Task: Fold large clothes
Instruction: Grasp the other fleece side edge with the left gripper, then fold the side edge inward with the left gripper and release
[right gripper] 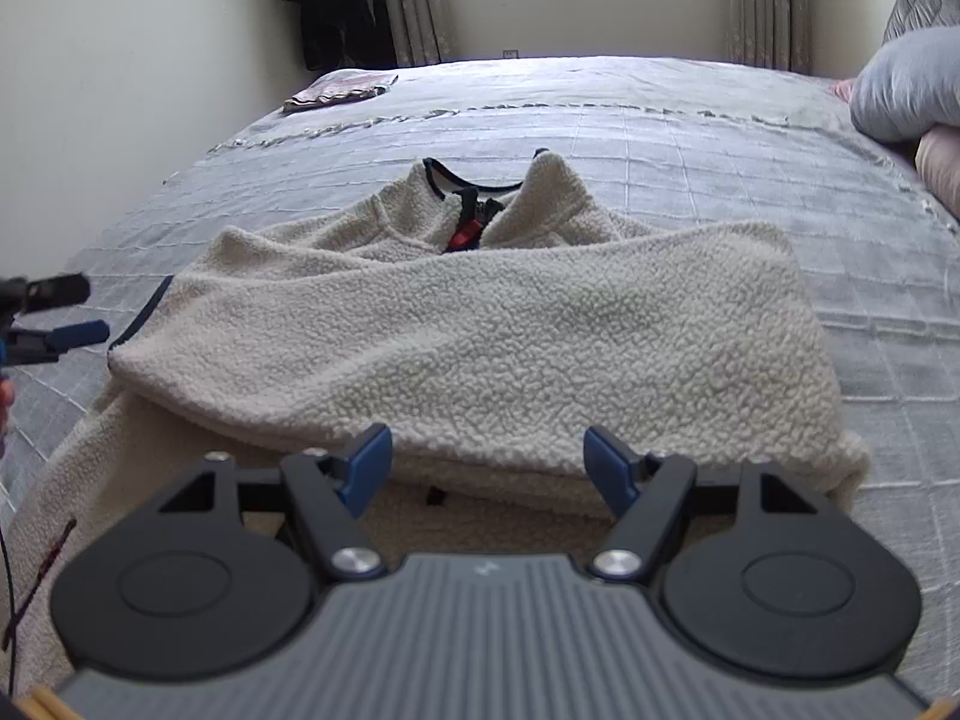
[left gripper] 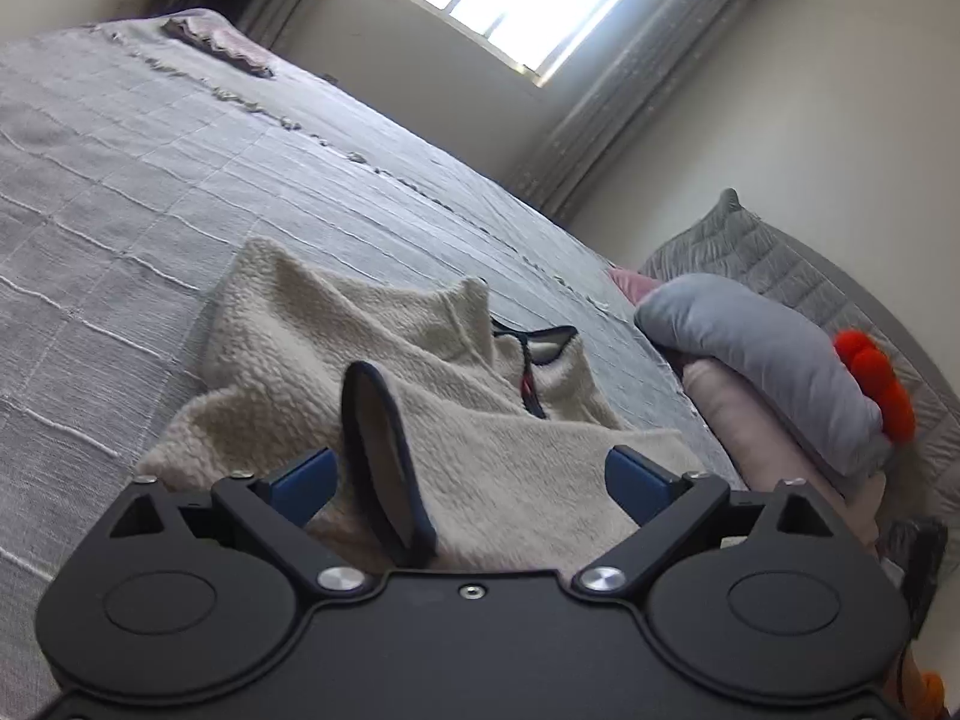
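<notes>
A cream fleece pullover (right gripper: pixel 480 330) with dark navy trim lies on the grey bedspread (right gripper: pixel 660 138), a sleeve folded across its body, collar (right gripper: pixel 474 192) at the far end. My right gripper (right gripper: pixel 487 471) is open and empty just above the near hem. In the left wrist view the same fleece (left gripper: pixel 480 450) lies close in front, its navy-edged cuff (left gripper: pixel 384 456) standing up between the blue pads. My left gripper (left gripper: pixel 468 477) is open, not closed on the cuff. It also shows at the left edge of the right wrist view (right gripper: pixel 60 315).
Grey and pink pillows (left gripper: pixel 768 372) with an orange pom-pom item (left gripper: pixel 876 378) are stacked at the bed's head. A folded pinkish cloth (right gripper: pixel 342 90) lies at the far corner. Window, curtains and dark hanging clothes (right gripper: pixel 336 6) stand behind the bed.
</notes>
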Action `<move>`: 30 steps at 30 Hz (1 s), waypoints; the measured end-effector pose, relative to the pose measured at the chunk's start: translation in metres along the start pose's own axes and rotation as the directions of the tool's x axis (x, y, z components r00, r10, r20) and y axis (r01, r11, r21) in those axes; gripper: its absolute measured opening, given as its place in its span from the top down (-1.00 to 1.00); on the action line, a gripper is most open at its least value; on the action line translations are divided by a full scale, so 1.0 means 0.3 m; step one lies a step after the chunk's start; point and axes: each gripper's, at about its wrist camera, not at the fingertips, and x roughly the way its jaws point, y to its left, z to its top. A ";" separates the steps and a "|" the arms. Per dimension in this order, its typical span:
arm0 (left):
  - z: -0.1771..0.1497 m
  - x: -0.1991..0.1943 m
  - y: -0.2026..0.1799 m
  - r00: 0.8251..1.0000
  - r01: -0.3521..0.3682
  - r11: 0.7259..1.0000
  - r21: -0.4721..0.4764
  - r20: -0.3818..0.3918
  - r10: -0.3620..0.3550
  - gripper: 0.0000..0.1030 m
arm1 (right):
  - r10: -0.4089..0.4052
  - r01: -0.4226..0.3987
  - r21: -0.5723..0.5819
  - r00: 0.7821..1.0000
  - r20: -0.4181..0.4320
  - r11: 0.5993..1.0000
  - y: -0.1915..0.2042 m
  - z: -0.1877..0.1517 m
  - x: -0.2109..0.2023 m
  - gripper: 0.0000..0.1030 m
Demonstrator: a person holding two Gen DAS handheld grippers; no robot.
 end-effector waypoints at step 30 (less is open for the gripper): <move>-0.062 0.210 -0.080 0.938 -0.339 0.896 0.286 0.030 0.346 0.54 | -0.221 0.221 0.159 0.975 -0.019 0.962 -0.260 -0.011 0.084 -0.16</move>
